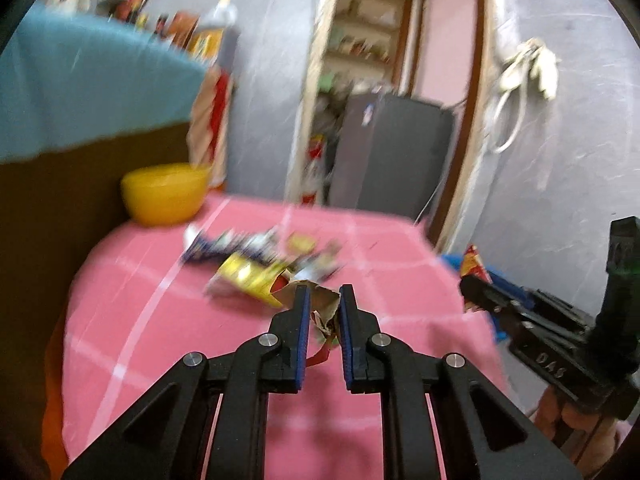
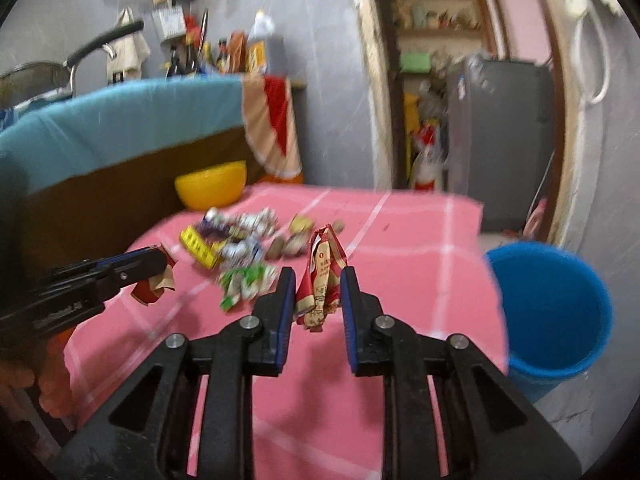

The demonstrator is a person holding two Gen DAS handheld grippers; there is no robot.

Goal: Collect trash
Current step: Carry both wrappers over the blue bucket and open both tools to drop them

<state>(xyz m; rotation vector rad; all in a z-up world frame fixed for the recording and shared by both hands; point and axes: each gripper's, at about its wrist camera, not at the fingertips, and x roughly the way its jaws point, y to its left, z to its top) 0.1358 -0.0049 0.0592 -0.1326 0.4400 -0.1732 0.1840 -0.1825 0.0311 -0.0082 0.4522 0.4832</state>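
My left gripper (image 1: 323,300) is shut on a crumpled brown and red wrapper (image 1: 323,312), held above the pink cloth; it also shows in the right wrist view (image 2: 158,276) at the left. My right gripper (image 2: 318,286) is shut on a red and cream snack wrapper (image 2: 322,276), lifted over the table. It shows at the right edge of the left wrist view (image 1: 472,284). A pile of wrappers (image 2: 240,240) lies on the pink cloth, with a yellow packet (image 1: 252,276) nearest. A blue bin (image 2: 548,308) stands on the floor right of the table.
A pink checked cloth (image 2: 400,240) covers the table. A yellow bowl (image 2: 212,186) sits at its far left corner, against a brown and teal sofa back (image 2: 120,128). A grey fridge (image 2: 504,128) and doorway are behind.
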